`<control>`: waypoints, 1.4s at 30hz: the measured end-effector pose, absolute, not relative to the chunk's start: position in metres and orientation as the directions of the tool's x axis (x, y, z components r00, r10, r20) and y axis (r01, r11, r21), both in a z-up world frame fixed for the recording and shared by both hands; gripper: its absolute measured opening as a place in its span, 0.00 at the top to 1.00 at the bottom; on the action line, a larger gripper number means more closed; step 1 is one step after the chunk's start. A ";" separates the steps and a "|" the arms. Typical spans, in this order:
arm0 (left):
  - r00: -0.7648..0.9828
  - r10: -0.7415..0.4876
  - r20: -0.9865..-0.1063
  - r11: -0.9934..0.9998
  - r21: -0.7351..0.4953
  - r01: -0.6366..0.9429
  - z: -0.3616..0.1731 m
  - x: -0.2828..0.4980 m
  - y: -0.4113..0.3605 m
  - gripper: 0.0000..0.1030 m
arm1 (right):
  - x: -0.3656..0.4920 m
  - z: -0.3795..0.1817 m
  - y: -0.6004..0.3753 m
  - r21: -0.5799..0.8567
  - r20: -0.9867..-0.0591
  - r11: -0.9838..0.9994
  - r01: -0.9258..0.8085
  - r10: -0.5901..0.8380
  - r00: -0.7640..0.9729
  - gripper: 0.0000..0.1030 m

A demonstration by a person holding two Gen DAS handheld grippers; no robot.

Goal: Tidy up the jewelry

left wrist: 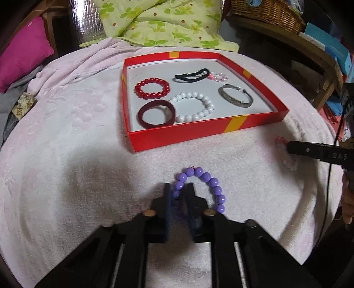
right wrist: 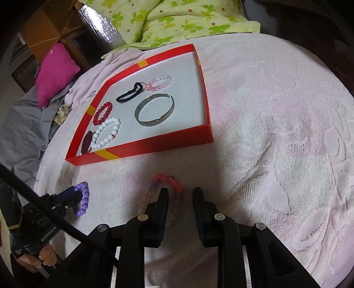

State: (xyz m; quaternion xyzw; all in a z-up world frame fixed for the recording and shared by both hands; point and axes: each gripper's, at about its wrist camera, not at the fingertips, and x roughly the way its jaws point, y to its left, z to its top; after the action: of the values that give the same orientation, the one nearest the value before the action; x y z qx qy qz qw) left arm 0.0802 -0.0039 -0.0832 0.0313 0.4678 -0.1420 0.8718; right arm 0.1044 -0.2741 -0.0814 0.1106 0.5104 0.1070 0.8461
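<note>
A red shallow box (left wrist: 261,120) (right wrist: 154,147) on the pink towel holds a red bead bracelet (left wrist: 151,87), a white bead bracelet (left wrist: 194,107), a dark red bangle (left wrist: 156,113), a silver cuff (left wrist: 235,95) (right wrist: 154,109), a black hair tie (left wrist: 192,75) and a pink bead bracelet (left wrist: 219,76). My left gripper (left wrist: 179,188) is closed around one side of a purple bead bracelet (left wrist: 208,179) (right wrist: 83,198) on the towel. My right gripper (right wrist: 179,192) is open, its fingers astride a red and clear bead bracelet (right wrist: 174,185) lying on the towel.
A pink towel (right wrist: 276,133) covers the round surface. A green floral quilt (left wrist: 163,22) lies behind the box, a magenta cushion (left wrist: 24,51) at far left, a wicker basket (left wrist: 267,13) and a wooden shelf at far right.
</note>
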 end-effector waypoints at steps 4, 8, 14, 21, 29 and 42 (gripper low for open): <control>0.524 -0.243 -0.817 0.951 -0.096 0.293 -0.079 0.079 -0.008 0.91 | 0.102 -0.080 -0.271 0.263 -0.841 0.962 -0.077 0.267 0.470 0.81; 0.539 -0.266 -0.800 0.946 -0.110 0.303 -0.072 0.076 -0.010 0.91 | 0.103 -0.079 -0.275 0.293 -0.832 0.954 -0.060 0.286 0.476 0.82; 0.562 -0.281 -0.778 0.947 -0.128 0.296 -0.062 0.074 -0.009 0.91 | 0.100 -0.069 -0.276 0.342 -0.798 0.937 -0.073 0.331 0.504 0.83; 0.590 -0.318 -0.742 0.937 -0.149 0.317 -0.045 0.069 -0.010 0.91 | 0.096 -0.056 -0.274 0.407 -0.747 0.906 -0.118 0.404 0.528 0.83; 0.595 -0.323 -0.736 0.937 -0.159 0.312 -0.042 0.069 -0.005 0.91 | 0.099 -0.056 -0.283 0.359 -0.777 0.931 -0.071 0.340 0.530 0.82; 0.600 -0.320 -0.733 0.939 -0.162 0.303 -0.040 0.065 0.002 0.91 | 0.097 -0.079 -0.250 0.060 -0.849 0.987 -0.147 0.128 0.513 0.87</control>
State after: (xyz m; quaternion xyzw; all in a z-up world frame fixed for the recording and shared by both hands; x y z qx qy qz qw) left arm 0.0650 0.0021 -0.0398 -0.0103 0.4118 -0.1741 0.8944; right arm 0.0970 -0.2496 -0.0789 -0.0100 0.4873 0.0790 0.8696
